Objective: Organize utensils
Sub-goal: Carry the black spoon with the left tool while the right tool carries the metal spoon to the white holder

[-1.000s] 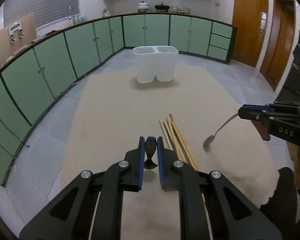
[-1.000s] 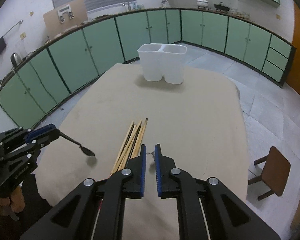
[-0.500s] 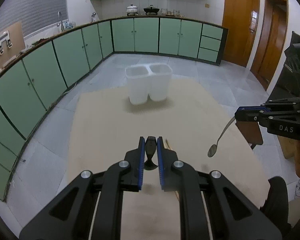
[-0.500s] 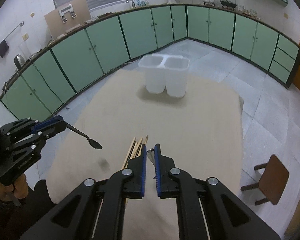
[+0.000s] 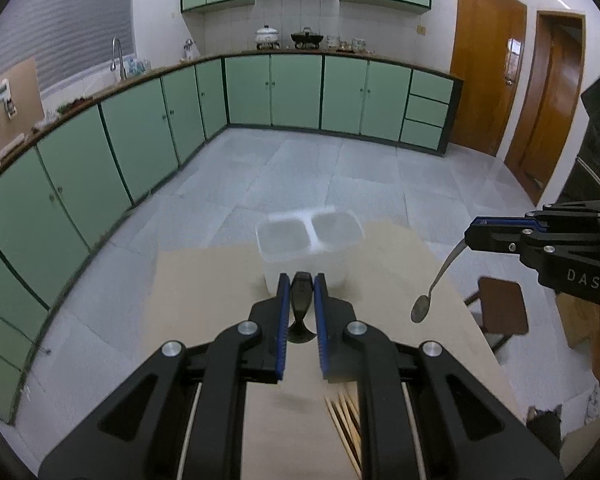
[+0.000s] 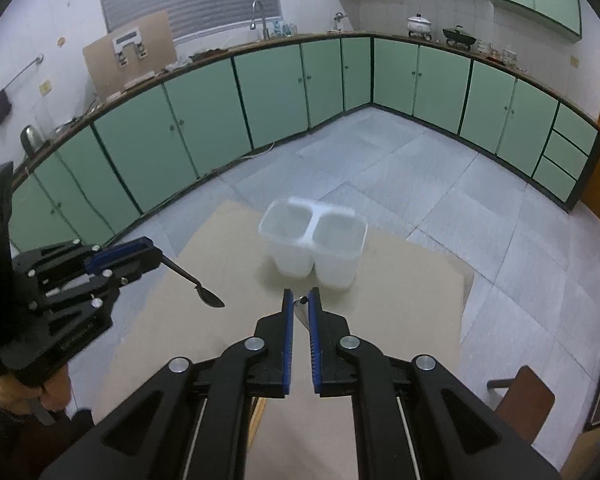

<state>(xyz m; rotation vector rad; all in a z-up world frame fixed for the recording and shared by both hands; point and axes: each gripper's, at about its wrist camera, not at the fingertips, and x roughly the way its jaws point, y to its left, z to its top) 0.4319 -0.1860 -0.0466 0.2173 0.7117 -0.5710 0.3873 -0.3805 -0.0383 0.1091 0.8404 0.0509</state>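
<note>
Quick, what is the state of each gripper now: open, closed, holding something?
Left gripper: closed on a black spoon.
Right gripper: closed on a silver spoon.

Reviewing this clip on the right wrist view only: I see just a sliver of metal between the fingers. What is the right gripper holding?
Observer: The right gripper is shut on a silver spoon, pinched at the handle's end with the bowl hanging down.
Operator: Is it above the white holder?
Observer: No. From the left wrist, the spoon hangs clear to the right of the white holder.
Operator: Anything unsorted on the table?
Observer: Yes, a bundle of wooden chopsticks lies on the table.
</note>
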